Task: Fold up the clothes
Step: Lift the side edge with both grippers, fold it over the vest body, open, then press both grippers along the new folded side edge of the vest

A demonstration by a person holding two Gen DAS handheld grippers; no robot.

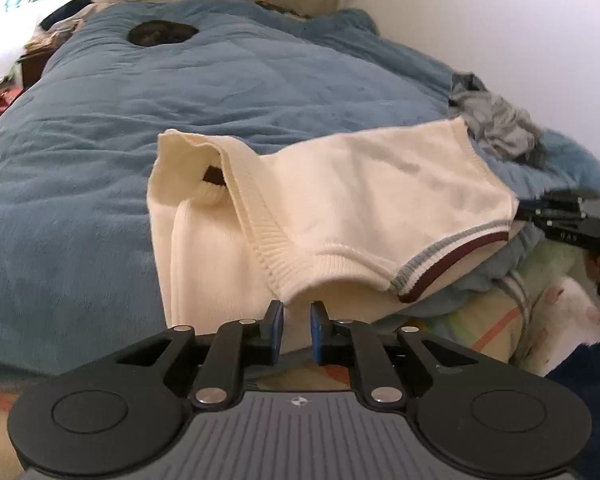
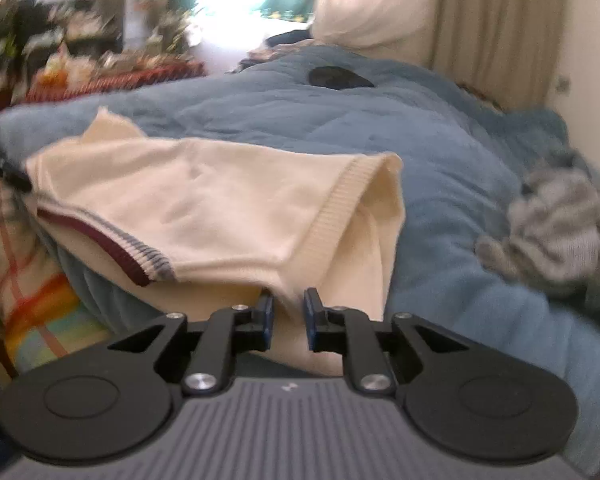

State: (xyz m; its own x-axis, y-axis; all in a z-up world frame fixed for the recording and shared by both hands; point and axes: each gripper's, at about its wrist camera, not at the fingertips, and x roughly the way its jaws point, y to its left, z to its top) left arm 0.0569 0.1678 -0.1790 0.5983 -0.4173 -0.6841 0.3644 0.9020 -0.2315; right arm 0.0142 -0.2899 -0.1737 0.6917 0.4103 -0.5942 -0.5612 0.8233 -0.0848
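A cream knit sweater (image 1: 360,200) with a grey and maroon striped cuff lies folded over on the blue duvet (image 1: 160,100). Its ribbed folded edge hangs just in front of my left gripper (image 1: 297,310), whose jaws stand slightly apart with the edge at their tips and not pinched. In the right wrist view the same sweater (image 2: 220,208) lies ahead, its folded hem dipping toward my right gripper (image 2: 289,298). Those jaws also show a narrow gap, with cloth at the tips but not clamped. The right gripper's black body (image 1: 568,220) shows at the sweater's right end.
A crumpled grey garment (image 1: 496,124) lies on the duvet near the wall, to the right of the sweater (image 2: 556,232). A dark round patch (image 1: 162,32) sits far up the bed. A striped colourful sheet (image 2: 32,280) hangs at the near bed edge. Cluttered shelves stand far left.
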